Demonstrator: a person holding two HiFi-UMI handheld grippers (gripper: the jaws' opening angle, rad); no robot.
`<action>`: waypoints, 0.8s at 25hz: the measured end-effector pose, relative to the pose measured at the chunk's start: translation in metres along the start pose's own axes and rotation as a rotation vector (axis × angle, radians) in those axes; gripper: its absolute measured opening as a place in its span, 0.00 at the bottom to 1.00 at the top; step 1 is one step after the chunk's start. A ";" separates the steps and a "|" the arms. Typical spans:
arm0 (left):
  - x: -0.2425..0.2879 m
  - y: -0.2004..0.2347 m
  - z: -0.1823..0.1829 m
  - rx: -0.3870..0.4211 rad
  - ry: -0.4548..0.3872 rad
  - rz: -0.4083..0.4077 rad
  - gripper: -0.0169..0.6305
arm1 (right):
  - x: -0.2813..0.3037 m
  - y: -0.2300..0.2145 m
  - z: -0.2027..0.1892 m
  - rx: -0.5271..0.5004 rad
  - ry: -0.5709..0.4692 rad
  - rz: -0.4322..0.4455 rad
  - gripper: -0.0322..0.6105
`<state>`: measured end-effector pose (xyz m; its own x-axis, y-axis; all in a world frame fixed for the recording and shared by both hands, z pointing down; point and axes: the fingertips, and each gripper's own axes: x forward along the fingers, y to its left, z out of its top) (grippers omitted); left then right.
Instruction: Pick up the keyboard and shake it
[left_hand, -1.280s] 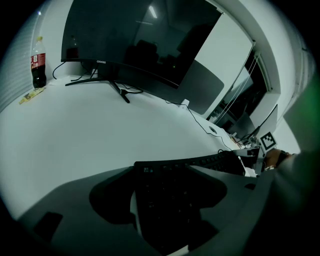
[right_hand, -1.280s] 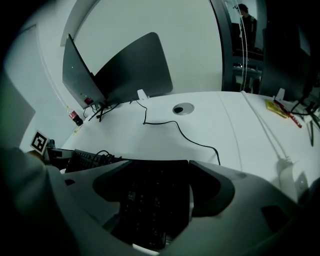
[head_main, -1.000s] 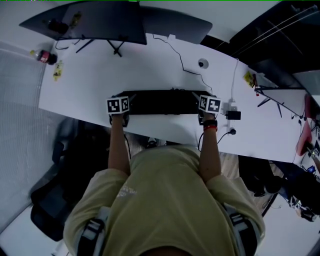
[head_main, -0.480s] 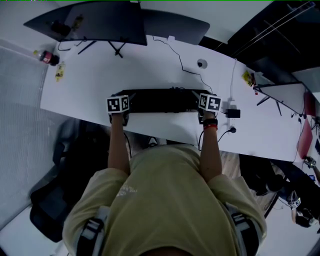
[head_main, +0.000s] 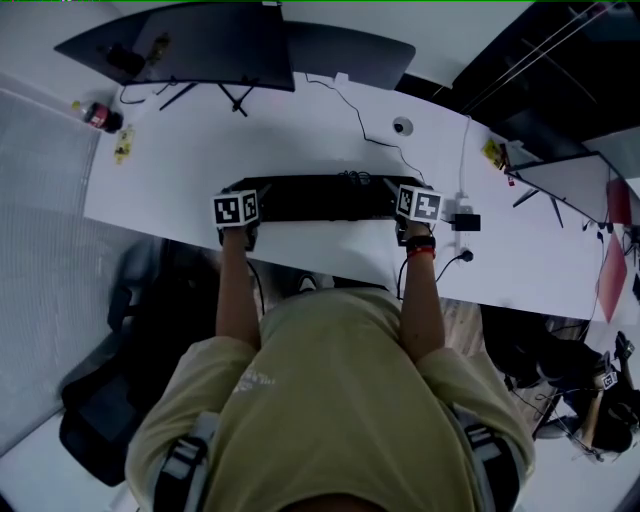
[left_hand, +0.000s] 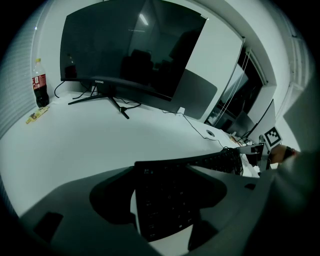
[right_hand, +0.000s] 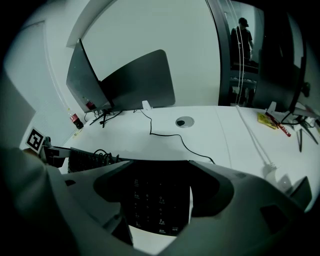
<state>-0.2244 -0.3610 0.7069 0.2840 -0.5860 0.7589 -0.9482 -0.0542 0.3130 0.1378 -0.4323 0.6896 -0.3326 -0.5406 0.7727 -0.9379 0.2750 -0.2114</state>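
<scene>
My left gripper is clamped across the nine o'clock end of the keyboard and my right gripper across its three o'clock end. The board sits at twelve o'clock over the desk. The grasp looks done, the lift barely begun, and the shaking is all left.

Brand mark on monitor bezel — too small to read, bottle label (red) illegible, keyboard legends blurred

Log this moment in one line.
left claw: shut on keyboard | right claw: shut on keyboard | hold: one claw per end
</scene>
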 end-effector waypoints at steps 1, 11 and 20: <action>-0.001 -0.001 0.000 0.004 -0.006 -0.001 0.52 | -0.002 0.000 0.000 0.002 -0.005 0.000 0.59; -0.011 -0.008 0.004 0.038 -0.035 -0.003 0.52 | -0.019 0.000 -0.001 0.009 -0.054 0.001 0.58; -0.025 -0.009 0.003 0.041 -0.078 0.011 0.52 | -0.036 0.009 0.007 -0.033 -0.116 0.011 0.58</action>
<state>-0.2234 -0.3485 0.6839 0.2633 -0.6481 0.7146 -0.9566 -0.0796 0.2803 0.1402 -0.4163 0.6554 -0.3541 -0.6254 0.6953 -0.9310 0.3064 -0.1986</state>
